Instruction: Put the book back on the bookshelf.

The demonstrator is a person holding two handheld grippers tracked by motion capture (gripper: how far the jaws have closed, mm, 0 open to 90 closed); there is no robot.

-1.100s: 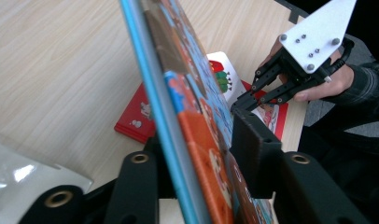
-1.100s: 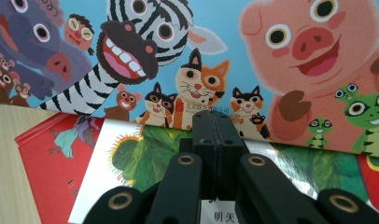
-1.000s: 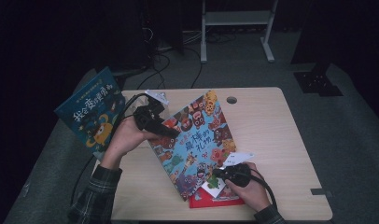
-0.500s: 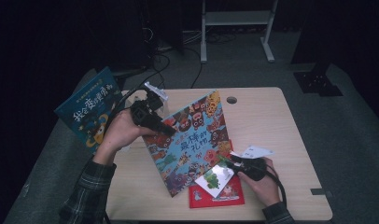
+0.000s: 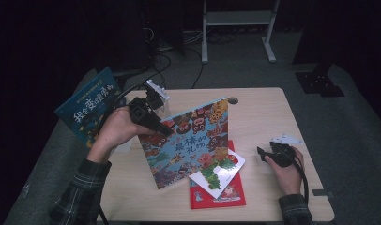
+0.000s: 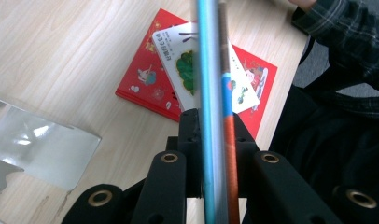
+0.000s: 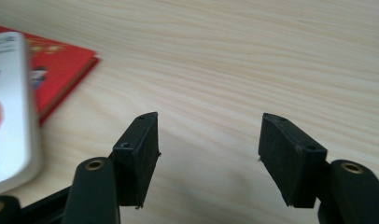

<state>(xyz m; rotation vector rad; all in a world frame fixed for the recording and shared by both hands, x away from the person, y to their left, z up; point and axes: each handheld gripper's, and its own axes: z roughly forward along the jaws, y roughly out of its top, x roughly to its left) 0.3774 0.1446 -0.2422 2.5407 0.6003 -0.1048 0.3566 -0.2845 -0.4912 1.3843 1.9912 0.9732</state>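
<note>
**Dark room, pale wooden table: picture book raised on edge**

Gripped at its left edge by the left gripper, jaws just closing tight: colourful picture book, tilted up at table centre, presumably for moving. Beneath, near side: white book on red book. Right gripper, jaws just opening, empty, well right. No containers seen.

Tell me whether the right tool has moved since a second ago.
Yes. The right tool has slid rightward across the light wooden table, away from the red book and the white book atop it. Its jaws have just been opening, with nothing between them.
</note>
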